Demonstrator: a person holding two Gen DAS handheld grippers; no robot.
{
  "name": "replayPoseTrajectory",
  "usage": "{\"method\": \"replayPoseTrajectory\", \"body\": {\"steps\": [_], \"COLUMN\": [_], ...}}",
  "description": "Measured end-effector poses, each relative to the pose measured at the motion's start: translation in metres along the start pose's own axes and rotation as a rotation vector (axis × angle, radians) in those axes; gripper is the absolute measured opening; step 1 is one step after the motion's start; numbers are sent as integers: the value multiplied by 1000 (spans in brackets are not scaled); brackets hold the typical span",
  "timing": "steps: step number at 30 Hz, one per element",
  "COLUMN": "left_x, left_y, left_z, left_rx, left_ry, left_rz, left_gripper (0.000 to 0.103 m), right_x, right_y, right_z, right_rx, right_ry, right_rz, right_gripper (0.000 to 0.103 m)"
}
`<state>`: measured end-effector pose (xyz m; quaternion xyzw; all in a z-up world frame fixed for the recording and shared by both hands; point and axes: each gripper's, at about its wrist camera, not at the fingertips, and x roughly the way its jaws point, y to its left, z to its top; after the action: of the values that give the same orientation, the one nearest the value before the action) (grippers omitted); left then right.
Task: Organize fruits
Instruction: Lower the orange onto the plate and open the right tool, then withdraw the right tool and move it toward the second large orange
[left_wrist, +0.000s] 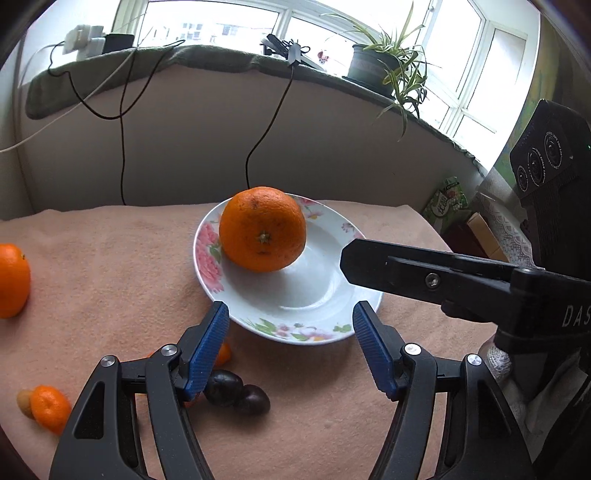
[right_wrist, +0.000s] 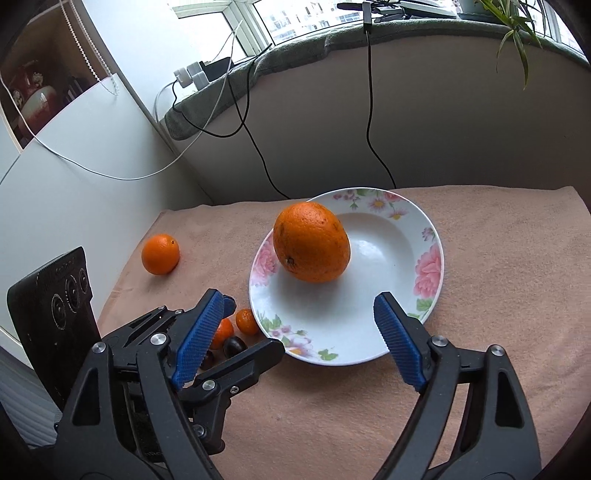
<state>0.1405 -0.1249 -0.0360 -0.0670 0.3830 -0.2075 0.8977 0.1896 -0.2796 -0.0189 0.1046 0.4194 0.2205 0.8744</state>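
A large orange (left_wrist: 263, 229) (right_wrist: 311, 247) lies on the left side of a white floral plate (left_wrist: 325, 299) (right_wrist: 391, 240). My left gripper (left_wrist: 291, 314) is open and empty, just in front of the plate's near rim. My right gripper (right_wrist: 301, 306) is open and empty over the plate's near part; in the left wrist view its finger (left_wrist: 406, 271) reaches in from the right. On the cloth left of the plate lie a second orange (left_wrist: 13, 280) (right_wrist: 160, 254), small tangerines (left_wrist: 50, 408) (right_wrist: 246, 321) and dark round fruits (left_wrist: 236, 391) (right_wrist: 233, 346).
The table carries a pink cloth (left_wrist: 110, 266) (right_wrist: 498, 258). A wall with hanging cables (left_wrist: 122, 147) stands right behind it, under a sill with a potted plant (left_wrist: 384, 66). Boxes (left_wrist: 448, 201) stand past the table's right edge.
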Motion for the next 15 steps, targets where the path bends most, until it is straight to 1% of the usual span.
{"method": "replayPoseTrajectory", "body": {"steps": [3,6,8,15], "left_x": [-5,-11,-15,-28], "left_y": [4,7,7,9], "left_z": [-2,-3,-5,-10], "left_rx": [-12,-21,-17,-14], "left_ry": [-6,-12,-17,-36], "left_rz": [4,5,6,27], "left_gripper": [70,70,74,78], "right_x": [-6,-12,-14,-23], "right_y": [4,7,9,10], "right_z": [-4,-8,-12,-28], "right_rx": [-21,-33,-42,-30], "right_ry": [-26,-45,-55,-93], "right_rz": [-30,-41,-51,-70], "right_gripper": [88,89,89,89]}}
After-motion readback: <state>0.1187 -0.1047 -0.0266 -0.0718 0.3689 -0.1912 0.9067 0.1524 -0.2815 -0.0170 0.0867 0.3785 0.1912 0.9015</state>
